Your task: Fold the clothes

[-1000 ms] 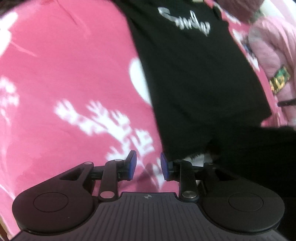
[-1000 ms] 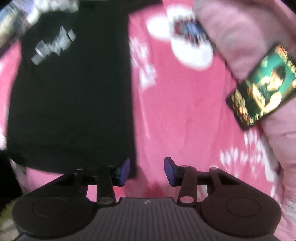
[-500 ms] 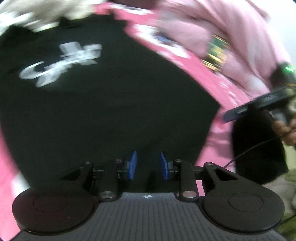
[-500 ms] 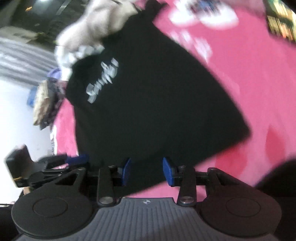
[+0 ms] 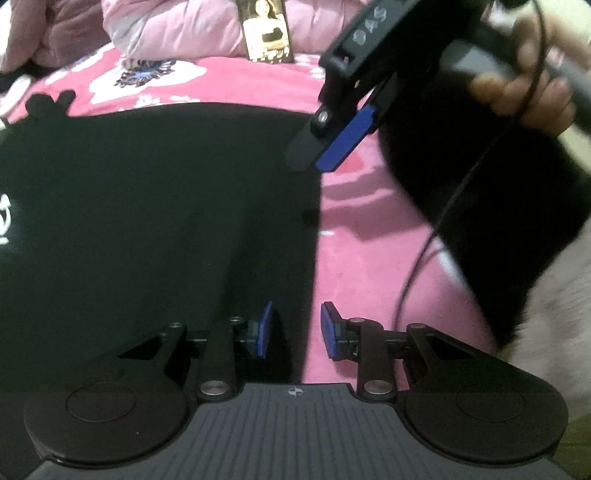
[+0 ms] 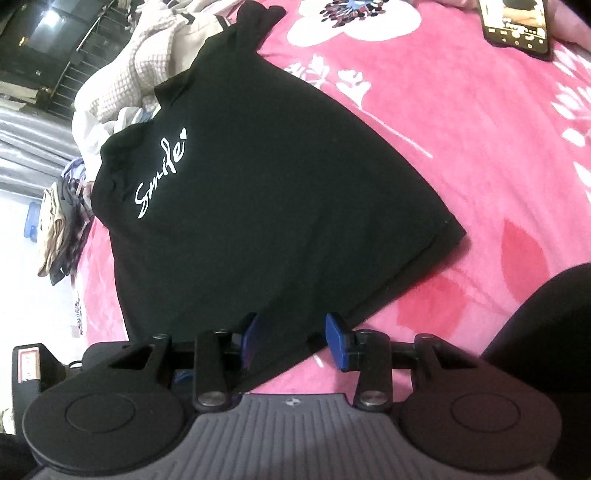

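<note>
A black T-shirt (image 6: 266, 192) with a white "Smile" print lies flat on the pink flowered blanket (image 6: 461, 155). In the right wrist view its bottom hem runs between the blue pads of my right gripper (image 6: 293, 336), which is open. In the left wrist view the shirt (image 5: 155, 206) fills the left half, and its hem edge passes between the fingers of my open left gripper (image 5: 295, 328). Further along the same hem, the right gripper (image 5: 314, 164) hangs just above the cloth, held by a hand (image 5: 524, 85).
A phone (image 6: 517, 26) lies on the blanket at the far right, by a pale pink quilt (image 5: 177, 29). A heap of other clothes (image 6: 122, 74) sits beyond the shirt's collar. The person's dark clothing (image 6: 554, 332) is close on the right.
Both grippers have swung round to the shirt's bottom hem and come close together. Both stay open, and the shirt has not moved.
</note>
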